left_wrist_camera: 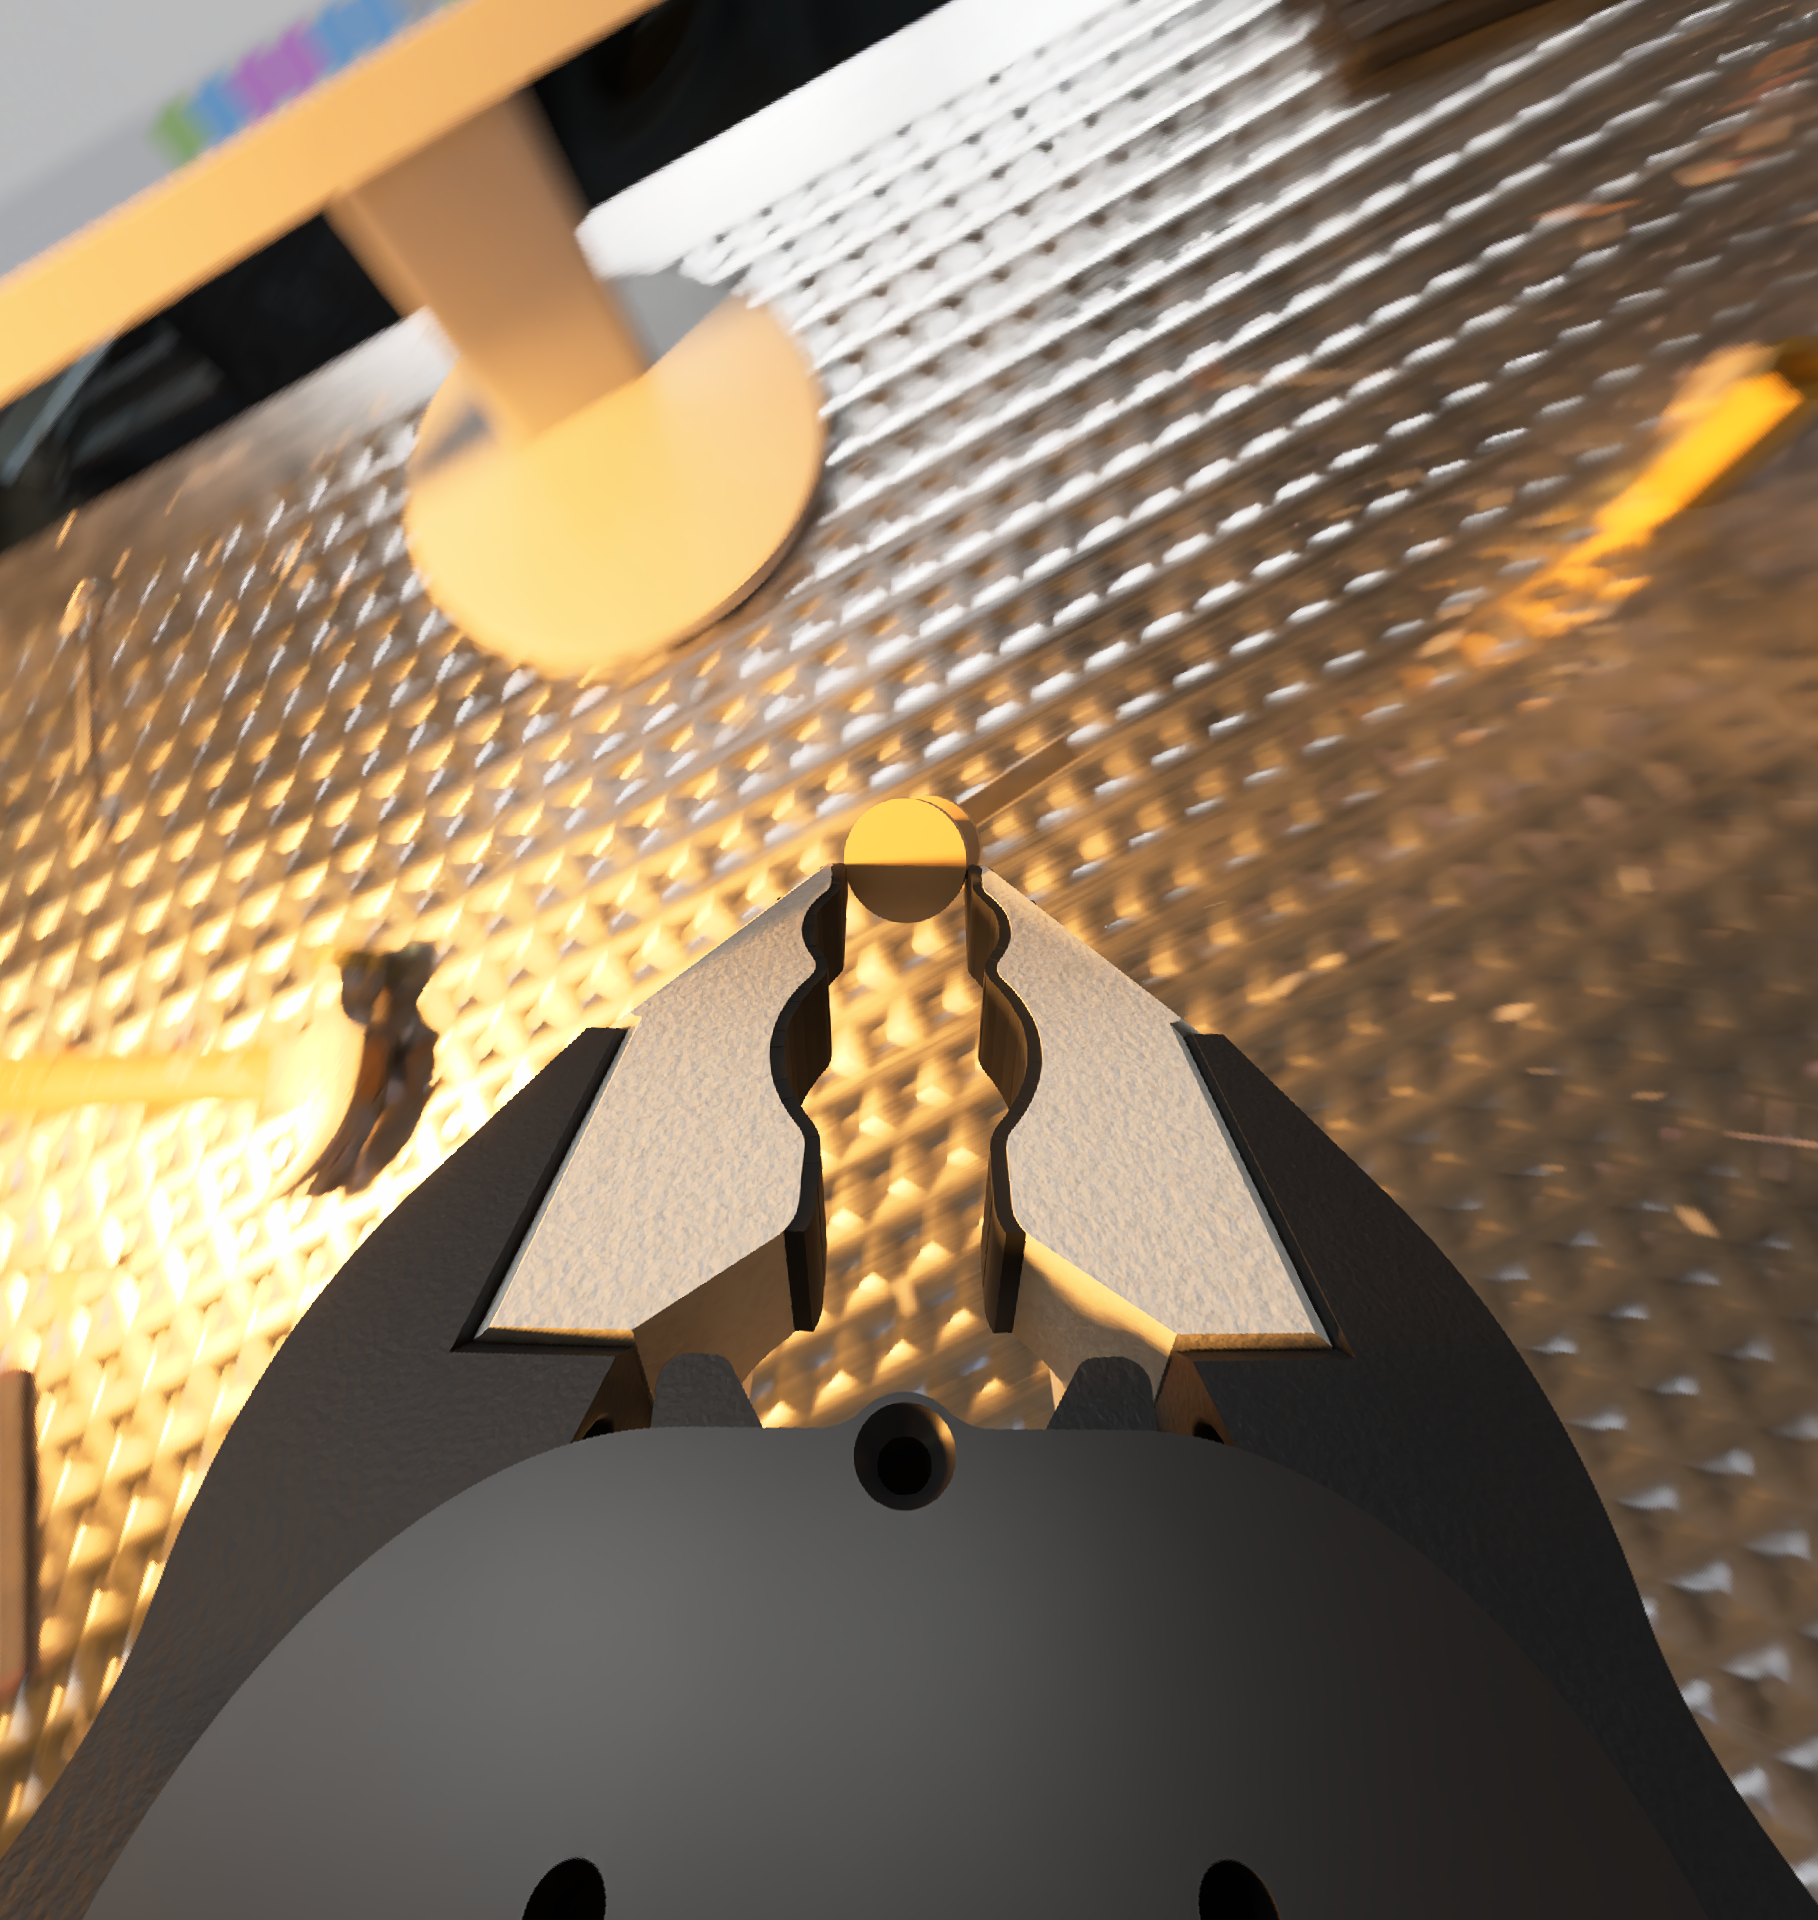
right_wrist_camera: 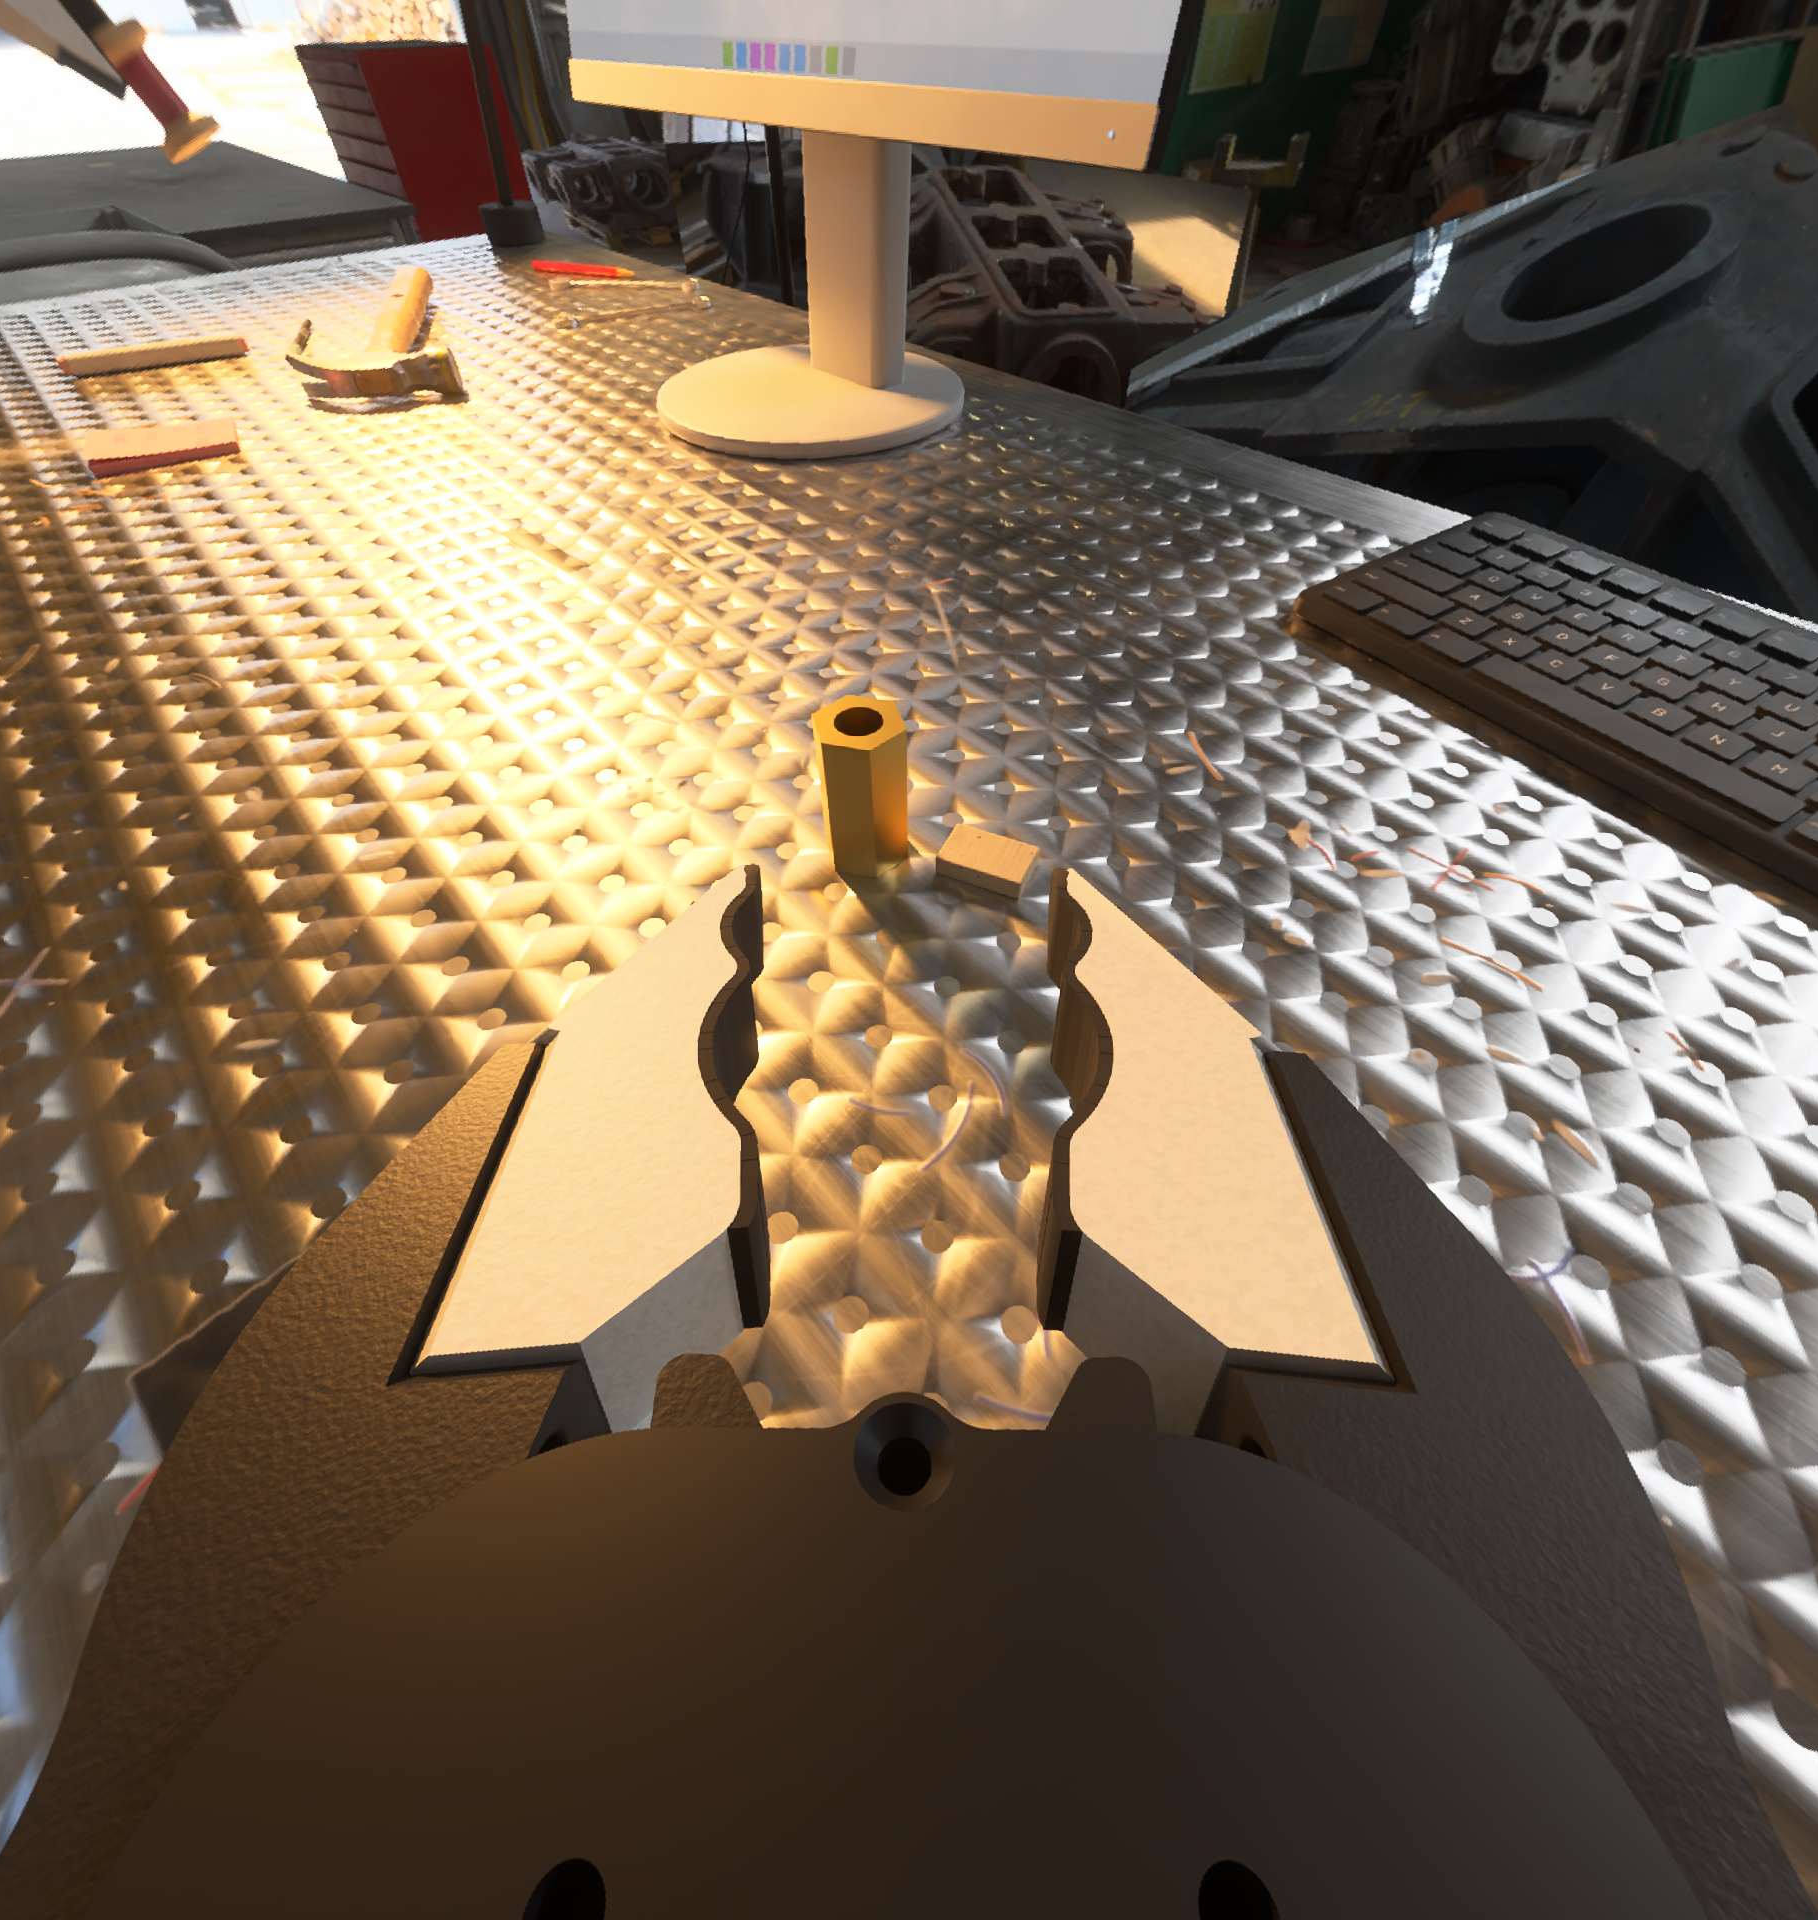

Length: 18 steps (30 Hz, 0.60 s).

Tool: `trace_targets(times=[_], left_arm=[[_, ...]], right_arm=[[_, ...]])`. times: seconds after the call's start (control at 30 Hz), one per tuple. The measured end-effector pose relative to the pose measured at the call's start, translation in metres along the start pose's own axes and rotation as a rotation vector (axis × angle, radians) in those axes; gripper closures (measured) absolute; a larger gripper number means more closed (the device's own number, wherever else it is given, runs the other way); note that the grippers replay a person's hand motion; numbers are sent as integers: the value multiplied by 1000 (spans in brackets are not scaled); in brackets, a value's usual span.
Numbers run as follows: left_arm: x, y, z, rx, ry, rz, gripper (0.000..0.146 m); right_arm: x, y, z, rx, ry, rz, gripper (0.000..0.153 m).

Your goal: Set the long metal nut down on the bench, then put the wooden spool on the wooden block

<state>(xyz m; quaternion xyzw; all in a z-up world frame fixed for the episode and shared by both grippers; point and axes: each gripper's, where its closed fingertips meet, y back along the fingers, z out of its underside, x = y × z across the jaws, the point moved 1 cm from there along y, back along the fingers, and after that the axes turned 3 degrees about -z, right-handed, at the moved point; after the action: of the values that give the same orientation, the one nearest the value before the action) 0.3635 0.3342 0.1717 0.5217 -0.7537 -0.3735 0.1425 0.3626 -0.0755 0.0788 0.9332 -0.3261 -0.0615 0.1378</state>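
Brass-coloured, the long hexagonal metal nut stands upright on the patterned steel surface just beside the small wooden block, freeing the empty, open right hand-held gripper, while the left hand-held gripper pinches the wooden spool's round end for stacking.

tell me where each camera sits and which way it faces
Left wrist view: on the left gripper, held high and tilted over the bench, fingertips shut on the spool.
Right wrist view: on the open right gripper, low, facing the upright nut and block.
Both show the monitor stand and hammer.
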Motion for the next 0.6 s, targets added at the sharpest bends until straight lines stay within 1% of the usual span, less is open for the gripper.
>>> trace_targets(times=[0.1, 0.17, 0.27, 0.33, 0.37, 0.43, 0.47, 0.53, 0.6], left_arm=[[70, 9, -38, 90, -128, 144, 124], [127, 6, -60, 138, -223, 260, 124], [212, -18, -84, 163, -347, 421, 124], [262, -50, -94, 123, -424, 487, 124], [279, -70, -97, 87, -477, 481, 124], [301, -114, -103, 18, -582, 403, 124], [308, -133, -104, -20, -607, 384, 124], [318, -165, -104, -110, -601, 379, 124], [322, -187, -101, -179, -590, 369, 124]], right_arm=[[-3, 1, -2, 8, -3, -8, 98], [-3, 3, -3, 17, -10, -10, 98], [-4, 10, -2, 30, -41, -15, 98], [-7, 14, 1, 32, -78, -42, 99], [-9, 17, 2, 31, -84, -54, 99], [-12, 23, 5, 24, -74, -65, 100], [-14, 26, 6, 18, -64, -65, 100], [-18, 34, 6, 17, -29, -58, 99], [-20, 41, 7, 19, 21, -45, 99]])
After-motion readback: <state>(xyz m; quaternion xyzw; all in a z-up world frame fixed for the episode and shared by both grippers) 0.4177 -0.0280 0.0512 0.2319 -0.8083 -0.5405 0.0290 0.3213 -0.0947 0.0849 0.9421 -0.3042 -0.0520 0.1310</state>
